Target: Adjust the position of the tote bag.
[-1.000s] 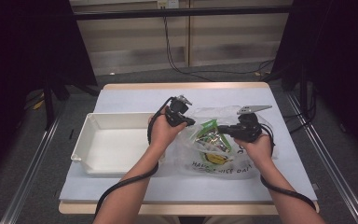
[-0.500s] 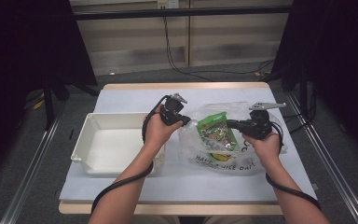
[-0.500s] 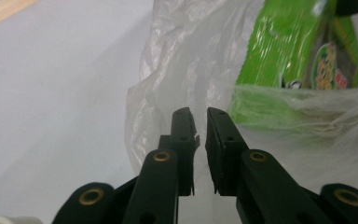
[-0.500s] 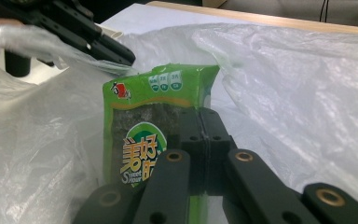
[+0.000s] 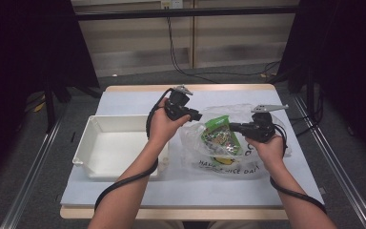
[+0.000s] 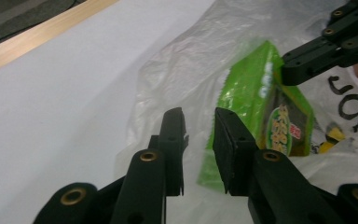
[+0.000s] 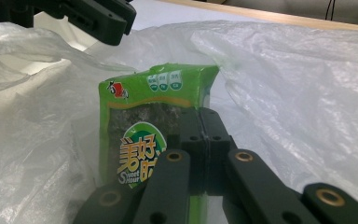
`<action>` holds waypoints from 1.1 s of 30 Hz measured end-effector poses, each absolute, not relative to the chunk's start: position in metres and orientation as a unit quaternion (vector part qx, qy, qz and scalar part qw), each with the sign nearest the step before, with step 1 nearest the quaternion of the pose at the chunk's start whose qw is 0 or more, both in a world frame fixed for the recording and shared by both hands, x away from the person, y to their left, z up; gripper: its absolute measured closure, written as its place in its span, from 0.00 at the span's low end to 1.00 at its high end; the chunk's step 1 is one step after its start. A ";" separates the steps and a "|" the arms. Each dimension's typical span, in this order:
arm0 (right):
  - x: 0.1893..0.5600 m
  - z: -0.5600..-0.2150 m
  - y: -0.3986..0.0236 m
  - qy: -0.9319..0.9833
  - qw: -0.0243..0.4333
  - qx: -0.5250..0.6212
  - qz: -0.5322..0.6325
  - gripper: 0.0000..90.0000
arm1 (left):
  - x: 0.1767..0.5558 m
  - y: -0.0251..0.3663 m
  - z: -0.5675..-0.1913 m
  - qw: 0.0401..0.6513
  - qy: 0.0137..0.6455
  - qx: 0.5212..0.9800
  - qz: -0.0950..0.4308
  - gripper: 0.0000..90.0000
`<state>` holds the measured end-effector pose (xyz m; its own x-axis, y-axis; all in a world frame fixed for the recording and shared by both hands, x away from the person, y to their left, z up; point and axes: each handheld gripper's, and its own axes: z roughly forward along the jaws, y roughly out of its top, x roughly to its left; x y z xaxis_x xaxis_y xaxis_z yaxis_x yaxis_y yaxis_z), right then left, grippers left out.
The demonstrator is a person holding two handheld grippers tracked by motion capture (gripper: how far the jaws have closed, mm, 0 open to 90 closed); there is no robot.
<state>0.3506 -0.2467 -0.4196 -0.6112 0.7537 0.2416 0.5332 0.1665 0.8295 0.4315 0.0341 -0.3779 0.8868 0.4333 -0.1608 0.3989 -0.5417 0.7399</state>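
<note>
A green snack packet stands upright at the mouth of a clear printed plastic bag on the table. My right gripper is shut on the packet's lower right edge, its jaws pressed together. My left gripper hovers just left of the packet above the bag. Its jaws have just been opening and stand a little apart with nothing between them. Past them lie the bag and the packet.
A white tray sits on the left half of the table, right beside my left forearm. The bag's film bulges up around the right gripper. The table's wooden far edge runs behind both hands.
The left gripper has risen a little and its jaws have parted. The packet now stands slightly higher in the bag's mouth. The right gripper has kept its grip.
</note>
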 end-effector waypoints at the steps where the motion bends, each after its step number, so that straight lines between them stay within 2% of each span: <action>1: 0.351 -0.420 -0.246 0.756 0.114 0.425 0.485 1.00 | 0.430 0.032 -0.379 0.419 0.234 0.877 0.012 0.80; 3: 0.350 -0.419 -0.246 0.755 0.116 0.425 0.486 1.00 | 0.428 0.029 -0.381 0.418 0.231 0.879 0.007 0.75; 6: 0.349 -0.418 -0.246 0.756 0.118 0.423 0.486 1.00 | 0.426 0.023 -0.386 0.411 0.231 0.882 -0.007 0.62; 10: 0.348 -0.417 -0.250 0.751 0.127 0.422 0.492 1.00 | 0.422 0.021 -0.393 0.398 0.218 0.891 -0.012 0.57; 11: 0.348 -0.416 -0.250 0.750 0.124 0.423 0.494 1.00 | 0.423 0.023 -0.395 0.372 0.211 0.904 0.002 0.60; 16: 0.345 -0.416 -0.256 0.749 0.124 0.422 0.496 1.00 | 0.423 0.029 -0.401 0.362 0.207 0.909 -0.014 0.82; 18: 0.345 -0.417 -0.258 0.746 0.124 0.424 0.498 1.00 | 0.423 0.030 -0.402 0.360 0.207 0.909 -0.018 0.84; 25: 0.342 -0.417 -0.261 0.738 0.119 0.420 0.515 1.00 | 0.423 0.025 -0.396 0.390 0.204 0.898 -0.025 0.50; 26: 0.342 -0.416 -0.260 0.739 0.118 0.417 0.516 1.00 | 0.423 0.023 -0.396 0.392 0.199 0.898 -0.025 0.48; 31: 0.342 -0.413 -0.256 0.744 0.123 0.408 0.515 1.00 | 0.424 0.012 -0.397 0.386 0.173 0.905 -0.036 0.46; 33: 0.343 -0.413 -0.254 0.746 0.123 0.405 0.514 1.00 | 0.424 0.008 -0.399 0.386 0.169 0.906 -0.044 0.50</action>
